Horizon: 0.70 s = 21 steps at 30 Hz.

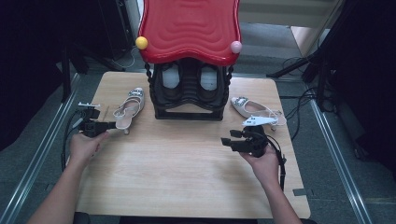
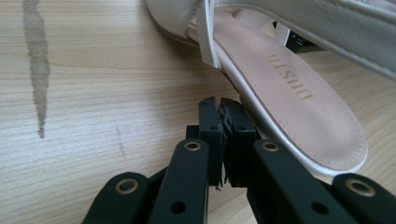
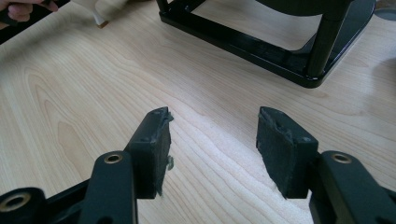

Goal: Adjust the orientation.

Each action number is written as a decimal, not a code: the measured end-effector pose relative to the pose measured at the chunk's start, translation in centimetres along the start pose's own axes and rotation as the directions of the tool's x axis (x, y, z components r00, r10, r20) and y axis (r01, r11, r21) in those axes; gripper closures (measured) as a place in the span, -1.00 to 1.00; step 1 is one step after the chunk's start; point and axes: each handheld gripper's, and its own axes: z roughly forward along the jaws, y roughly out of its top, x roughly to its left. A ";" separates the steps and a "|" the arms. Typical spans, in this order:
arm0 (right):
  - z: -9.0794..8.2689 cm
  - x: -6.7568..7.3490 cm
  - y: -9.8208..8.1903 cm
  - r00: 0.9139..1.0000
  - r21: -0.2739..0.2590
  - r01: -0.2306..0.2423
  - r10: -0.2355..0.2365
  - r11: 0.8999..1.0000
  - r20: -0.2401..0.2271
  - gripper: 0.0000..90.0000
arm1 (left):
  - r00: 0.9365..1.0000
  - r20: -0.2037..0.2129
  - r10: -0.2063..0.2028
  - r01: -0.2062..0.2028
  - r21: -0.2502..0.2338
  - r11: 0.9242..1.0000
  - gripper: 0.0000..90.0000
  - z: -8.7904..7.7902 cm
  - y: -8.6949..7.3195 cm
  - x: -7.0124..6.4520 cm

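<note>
I am easing my left gripper (image 2: 223, 109), its jaws pressed together on nothing, beside the heel of the pale shoe (image 2: 299, 107) lying just right of its tips, and I am planning to spread them before gripping the heel rim squarely.

left forearm: bare, enters from the bottom left and angles up toward the left edge.
left hand (image 1: 84, 145): wrapped around its tool's body.
left black two-jaw hand-held gripper (image 2: 220, 108): jaws pressed together, nothing between the pads.
right hand (image 1: 264, 161): cradles its tool from below.
right black two-jaw hand-held gripper (image 3: 212, 135): jaws spread wide, pointing left.
</note>
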 end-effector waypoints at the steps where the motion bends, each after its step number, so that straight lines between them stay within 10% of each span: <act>1: 0.0 0.0 0.0 1.000 0.000 0.001 -0.001 1.000 0.001 0.01 | 1.000 -0.003 0.001 -0.002 -0.002 1.000 0.96 0.1 0.0 -0.1; 21: -0.2 0.0 0.0 1.000 -0.003 -0.003 0.003 1.000 0.009 0.01 | 0.998 -0.052 0.040 -0.040 0.004 0.999 0.48 -0.1 0.5 -1.0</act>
